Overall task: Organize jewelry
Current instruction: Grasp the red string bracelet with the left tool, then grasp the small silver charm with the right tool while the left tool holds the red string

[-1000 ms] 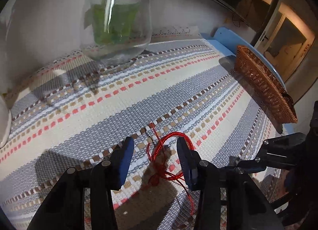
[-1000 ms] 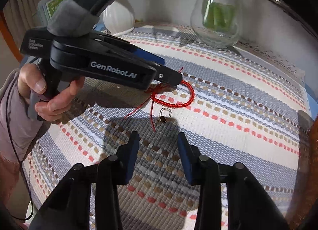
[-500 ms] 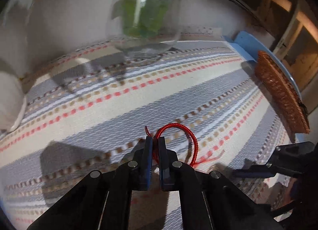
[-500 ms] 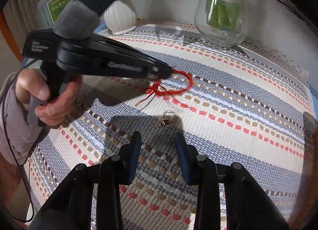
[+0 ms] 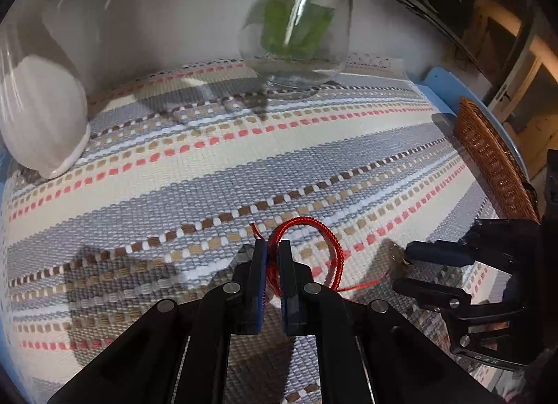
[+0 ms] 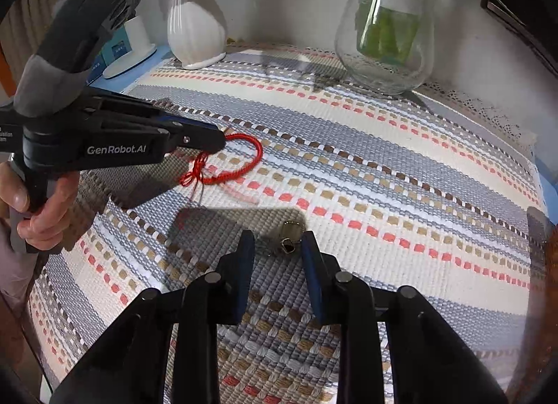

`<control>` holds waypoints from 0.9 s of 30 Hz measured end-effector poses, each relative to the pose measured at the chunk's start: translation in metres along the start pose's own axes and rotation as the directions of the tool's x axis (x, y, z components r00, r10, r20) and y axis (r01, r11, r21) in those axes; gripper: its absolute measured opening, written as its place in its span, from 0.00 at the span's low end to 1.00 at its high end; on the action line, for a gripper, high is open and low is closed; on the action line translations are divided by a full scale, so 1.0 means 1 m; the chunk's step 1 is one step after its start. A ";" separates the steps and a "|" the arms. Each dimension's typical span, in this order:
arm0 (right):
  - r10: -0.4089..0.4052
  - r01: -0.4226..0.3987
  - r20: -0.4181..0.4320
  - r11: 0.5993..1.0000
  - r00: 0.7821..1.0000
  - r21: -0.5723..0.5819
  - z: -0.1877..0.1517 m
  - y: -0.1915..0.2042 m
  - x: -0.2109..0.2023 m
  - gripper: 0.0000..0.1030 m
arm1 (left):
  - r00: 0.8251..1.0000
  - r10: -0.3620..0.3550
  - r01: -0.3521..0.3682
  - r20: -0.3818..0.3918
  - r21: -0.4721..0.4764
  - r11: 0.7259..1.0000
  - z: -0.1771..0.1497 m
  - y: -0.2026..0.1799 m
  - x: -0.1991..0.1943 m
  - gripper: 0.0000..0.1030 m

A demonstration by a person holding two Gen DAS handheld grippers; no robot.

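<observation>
Your left hand-held gripper (image 5: 273, 257) is clamped on the red bracelet (image 5: 322, 247), just left of the ring (image 6: 290, 235). Right hand-held gripper (image 6: 275, 247) is open, straddling the ring. Risk: the bracelet's dangling tails snag the ring on closing.

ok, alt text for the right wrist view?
The open right gripper hovers around a small gold metal ring on the striped woven mat. Beyond, the left gripper is shut on a red braided cord bracelet, near a clear glass vase.
</observation>
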State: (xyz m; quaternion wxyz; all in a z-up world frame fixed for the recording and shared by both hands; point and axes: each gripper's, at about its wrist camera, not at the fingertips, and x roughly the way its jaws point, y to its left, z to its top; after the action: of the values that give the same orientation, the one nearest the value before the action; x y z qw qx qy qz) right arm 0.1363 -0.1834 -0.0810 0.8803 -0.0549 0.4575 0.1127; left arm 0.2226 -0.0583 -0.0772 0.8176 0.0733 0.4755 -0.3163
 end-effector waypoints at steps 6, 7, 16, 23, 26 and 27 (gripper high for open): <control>0.001 -0.001 0.017 1.000 1.000 -0.001 -0.002 -0.003 0.000 0.28 | 1.000 -0.020 0.020 0.002 -0.005 1.000 -0.001 0.002 -0.005 0.42; 0.007 -0.007 0.018 1.000 1.000 0.003 -0.002 -0.004 0.000 0.28 | 1.000 -0.023 0.023 0.006 -0.005 1.000 0.000 0.003 -0.004 0.45; -0.018 0.018 0.023 1.000 1.000 -0.013 -0.005 0.001 -0.003 0.28 | 0.992 0.108 -0.111 0.067 0.036 0.993 0.003 -0.011 0.003 0.07; -0.027 0.027 0.028 1.000 0.999 0.003 -0.005 -0.001 -0.003 0.27 | 0.989 0.089 -0.089 0.115 -0.003 0.996 0.004 -0.010 -0.003 0.04; -0.024 0.023 0.042 1.000 0.999 0.013 -0.006 -0.004 -0.006 0.18 | 0.990 0.016 -0.006 0.143 -0.066 0.998 0.006 0.002 -0.011 0.04; -0.025 0.024 0.056 1.000 0.998 0.015 -0.007 -0.004 -0.009 0.18 | 0.988 -0.006 0.019 0.152 -0.085 0.996 0.006 0.006 -0.012 0.04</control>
State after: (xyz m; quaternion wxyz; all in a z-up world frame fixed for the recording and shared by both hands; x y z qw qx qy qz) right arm 0.1267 -0.1900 -0.0774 0.8945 -0.0511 0.4327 0.1000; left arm 0.2261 -0.0509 -0.0652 0.8519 0.0110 0.4255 -0.3052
